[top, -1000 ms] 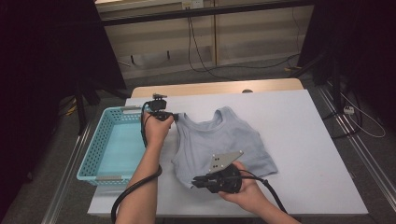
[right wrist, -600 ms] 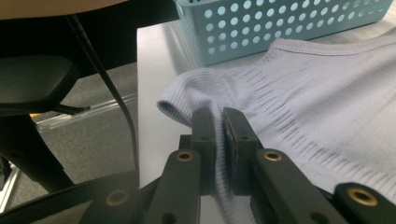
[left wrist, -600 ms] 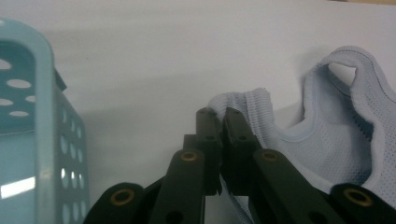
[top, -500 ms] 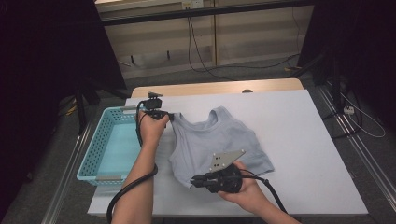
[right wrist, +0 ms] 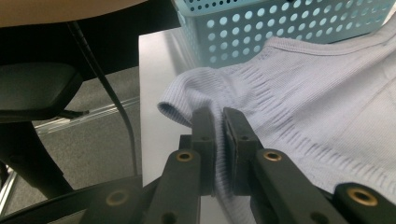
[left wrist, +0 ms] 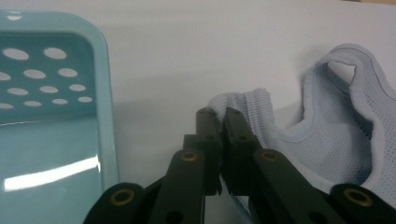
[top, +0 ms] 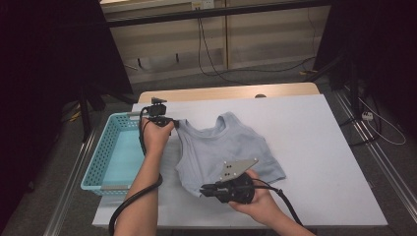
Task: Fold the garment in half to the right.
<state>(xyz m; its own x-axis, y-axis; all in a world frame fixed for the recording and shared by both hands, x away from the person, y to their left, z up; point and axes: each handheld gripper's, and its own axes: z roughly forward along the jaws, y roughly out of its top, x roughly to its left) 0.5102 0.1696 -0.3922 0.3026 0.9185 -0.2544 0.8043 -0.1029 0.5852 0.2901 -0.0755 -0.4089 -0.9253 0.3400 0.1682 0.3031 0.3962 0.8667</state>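
Fabric is being pinched at two points of a pale blue tank top point(top: 223, 150), which is lying spread on the white table point(top: 324, 162), just right of a turquoise perforated basket point(top: 105, 155).

Furthest left of both tools, the basket is standing with its rim just beside the left gripper point(top: 173, 123). That gripper's jaws are being kept almost fully closed, with the top's shoulder strap point(left wrist: 243, 103) clamped between the tips; in the left gripper view the mesh of the strap is bunching up right at the jaw ends, and the neck opening is lying beyond and to the right of them.

Further right and nearer the person, the right gripper point(top: 203, 191) is likewise being held nearly shut, on the ribbed hem point(right wrist: 219, 93) at the garment's lower corner. In the right gripper view the hem is folding over just ahead of the jaws, with the basket wall behind it and the table edge immediately to the left.

Several risks are being carried from here. Only a narrow edge of cloth is being held in each grip, so the strap is likely to slip free if the tools are pulled apart too hard. If one side is lifted faster than the other, the garment is liable to twist or sag. Because the hem corner is lying so close to the table edge, loose fabric could be dragged off it, or snagged on the basket rim.
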